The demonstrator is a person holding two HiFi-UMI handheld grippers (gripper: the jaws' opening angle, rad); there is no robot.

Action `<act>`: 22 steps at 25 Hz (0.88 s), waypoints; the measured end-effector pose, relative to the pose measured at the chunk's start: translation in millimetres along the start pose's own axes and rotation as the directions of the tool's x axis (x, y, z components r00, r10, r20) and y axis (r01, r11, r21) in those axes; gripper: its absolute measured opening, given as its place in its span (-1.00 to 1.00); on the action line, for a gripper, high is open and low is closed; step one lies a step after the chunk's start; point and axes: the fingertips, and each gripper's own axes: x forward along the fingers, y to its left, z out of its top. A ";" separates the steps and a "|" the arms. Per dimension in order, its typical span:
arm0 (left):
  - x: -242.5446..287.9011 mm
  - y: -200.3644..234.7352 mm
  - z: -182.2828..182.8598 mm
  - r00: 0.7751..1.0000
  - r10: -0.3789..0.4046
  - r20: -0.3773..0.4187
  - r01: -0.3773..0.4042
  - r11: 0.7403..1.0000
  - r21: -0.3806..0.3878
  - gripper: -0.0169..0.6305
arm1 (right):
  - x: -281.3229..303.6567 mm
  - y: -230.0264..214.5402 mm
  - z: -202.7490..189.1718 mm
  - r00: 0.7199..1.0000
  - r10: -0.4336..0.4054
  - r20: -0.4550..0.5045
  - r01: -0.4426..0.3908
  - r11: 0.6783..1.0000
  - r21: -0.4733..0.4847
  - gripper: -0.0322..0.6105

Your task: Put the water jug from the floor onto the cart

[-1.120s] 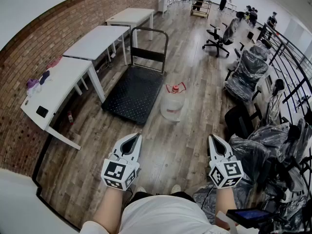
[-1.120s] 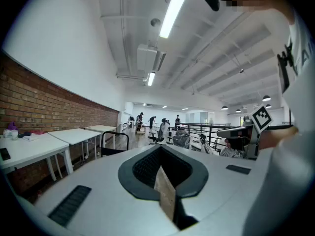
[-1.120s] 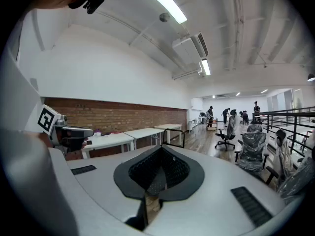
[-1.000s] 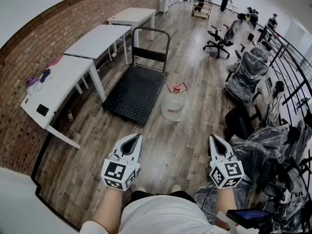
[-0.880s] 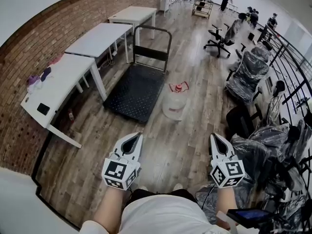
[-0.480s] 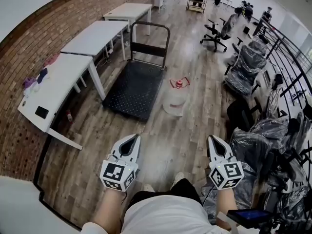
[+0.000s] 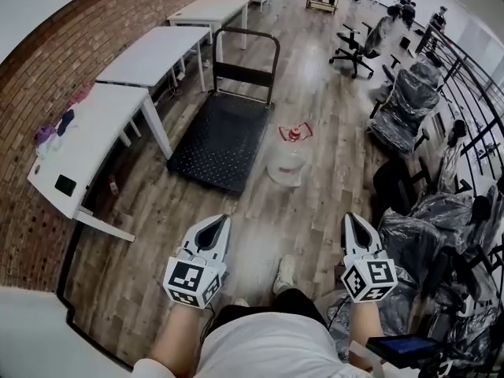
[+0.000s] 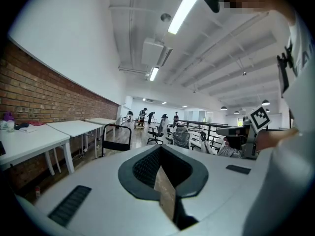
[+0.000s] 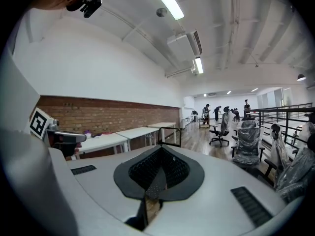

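The clear water jug (image 7: 287, 164) with a red cap and red handle stands on the wood floor, just right of the black platform cart (image 7: 220, 138). The cart's upright push handle (image 7: 245, 52) is at its far end. My left gripper (image 7: 219, 220) and right gripper (image 7: 351, 217) are held out low in the head view, well short of the jug, one on each side of its line. Both are shut with nothing between the jaws. In the left gripper view my left gripper (image 8: 160, 148) points level down the room. My right gripper (image 9: 161, 149) does the same in the right gripper view.
White tables (image 7: 93, 132) line the brick wall at left, next to the cart. Plastic-wrapped office chairs (image 7: 403, 118) and a black railing (image 7: 472, 77) crowd the right side. People (image 7: 406, 8) stand at the far end. My shoe (image 7: 285, 272) is on the floor between the grippers.
The view has moved forward: the jug and cart sit slightly nearer, and a shoe has stepped into view below. Both grippers stay shut and keep their places in the picture.
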 end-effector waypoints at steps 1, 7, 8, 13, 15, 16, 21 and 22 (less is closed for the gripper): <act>6.8 2.9 0.9 1.000 0.003 -0.004 -0.003 1.000 0.003 -0.95 | 8.6 -4.0 2.0 1.000 0.003 0.004 -0.003 1.000 0.004 -0.89; 66.9 14.0 18.5 1.000 0.025 -0.010 -0.025 0.999 0.029 -0.95 | 58.6 -40.1 13.0 0.999 0.028 0.016 -0.028 0.999 0.022 -0.89; 78.9 12.8 22.4 1.000 0.025 -0.011 -0.025 0.999 0.036 -0.95 | 66.2 -48.7 14.2 0.999 0.031 0.014 -0.031 0.999 0.024 -0.89; 138.4 5.1 37.4 1.000 0.028 -0.014 -0.028 0.999 0.043 -0.95 | 104.1 -95.3 16.7 0.999 0.046 0.001 -0.046 0.998 0.042 -0.89; 160.5 1.4 41.3 0.999 0.034 -0.011 -0.033 0.999 0.041 -0.95 | 118.6 -113.2 15.7 0.998 0.058 -0.007 -0.058 0.997 0.050 -0.89; 171.1 -1.1 43.1 0.999 0.037 -0.011 -0.037 0.998 0.046 -0.95 | 125.6 -122.0 14.9 0.998 0.065 -0.012 -0.064 0.996 0.056 -0.89; 210.3 -10.0 47.7 0.997 0.077 -0.030 -0.075 0.995 0.058 -0.95 | 152.0 -161.5 13.4 0.995 0.097 -0.021 -0.095 0.992 0.080 -0.89; 214.7 -10.2 47.7 0.996 0.085 -0.035 -0.083 0.995 0.057 -0.95 | 156.0 -167.6 12.9 0.995 0.102 -0.021 -0.100 0.992 0.083 -0.89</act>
